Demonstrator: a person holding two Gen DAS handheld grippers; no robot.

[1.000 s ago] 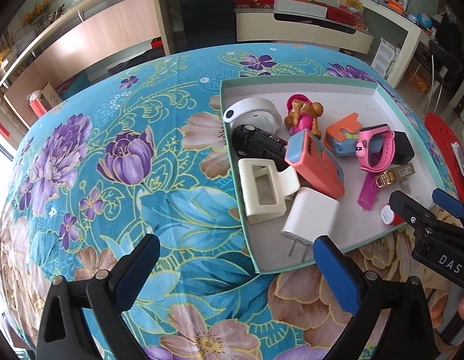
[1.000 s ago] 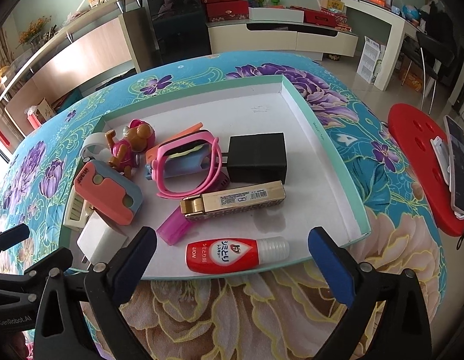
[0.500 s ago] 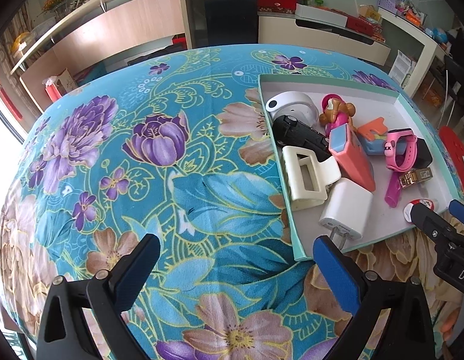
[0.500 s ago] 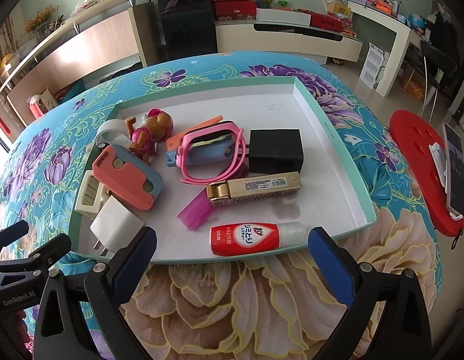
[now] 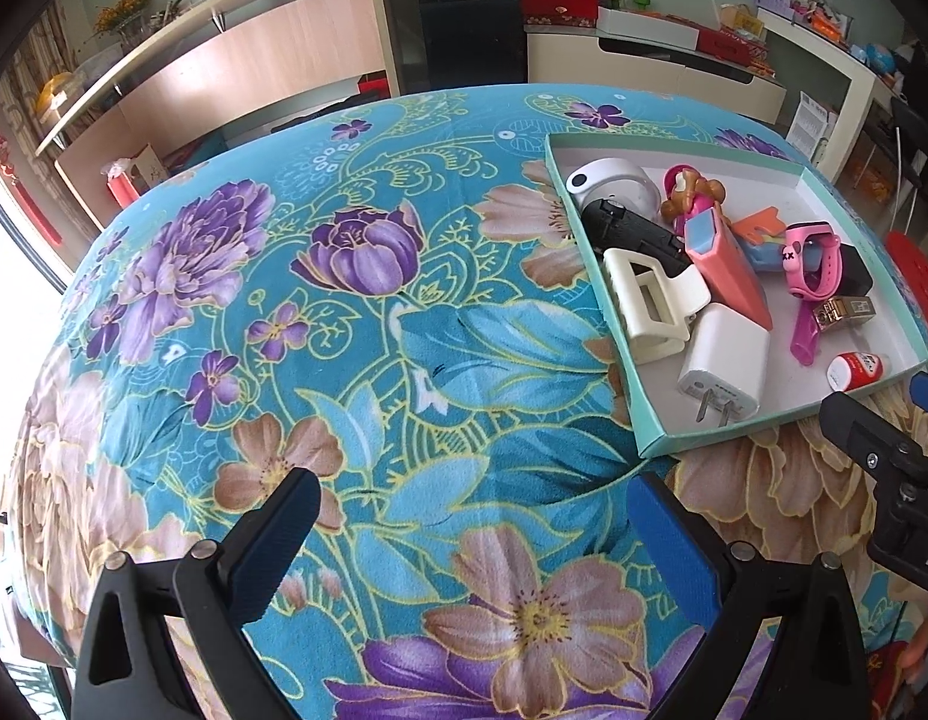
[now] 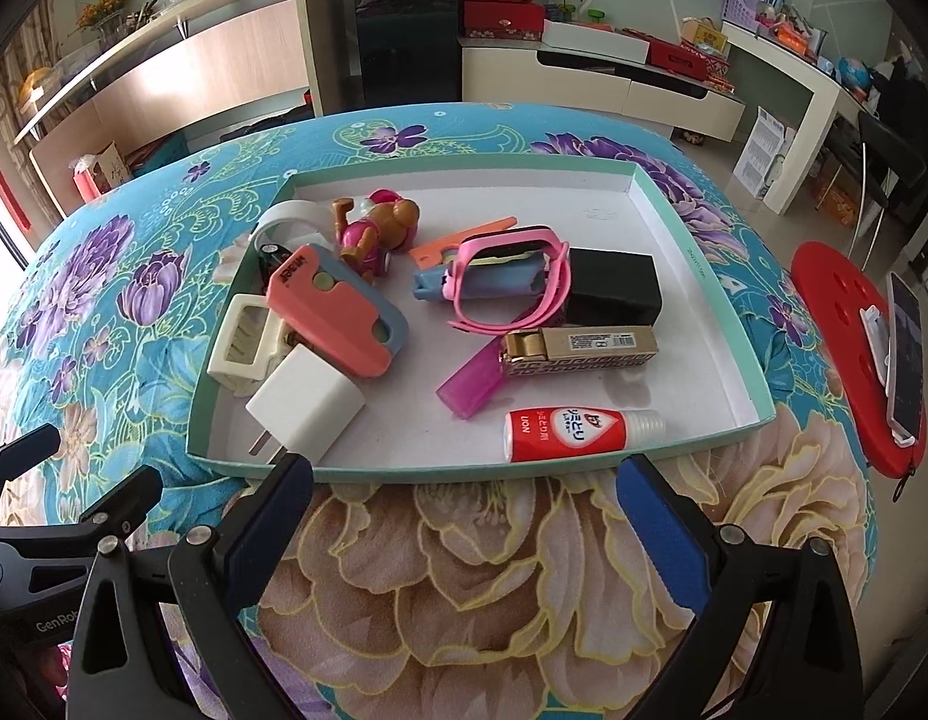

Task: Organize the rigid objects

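A shallow teal-rimmed tray on the flowered table holds several small objects: a white plug adapter, a cream hair clip, a coral and blue case, a toy pup, a pink watch, a black box, a gold harmonica and a red tube. My right gripper hangs open just before the tray's near rim. My left gripper is open over bare cloth, left of the tray. Both are empty.
A red stool with a phone on it stands right of the table. The flowered tablecloth spreads wide to the left of the tray. Cabinets and shelves line the back of the room.
Both grippers have drawn back from the tray. The left one has also swung left, so the tray now sits at the right of its view. Nothing in the tray moved.
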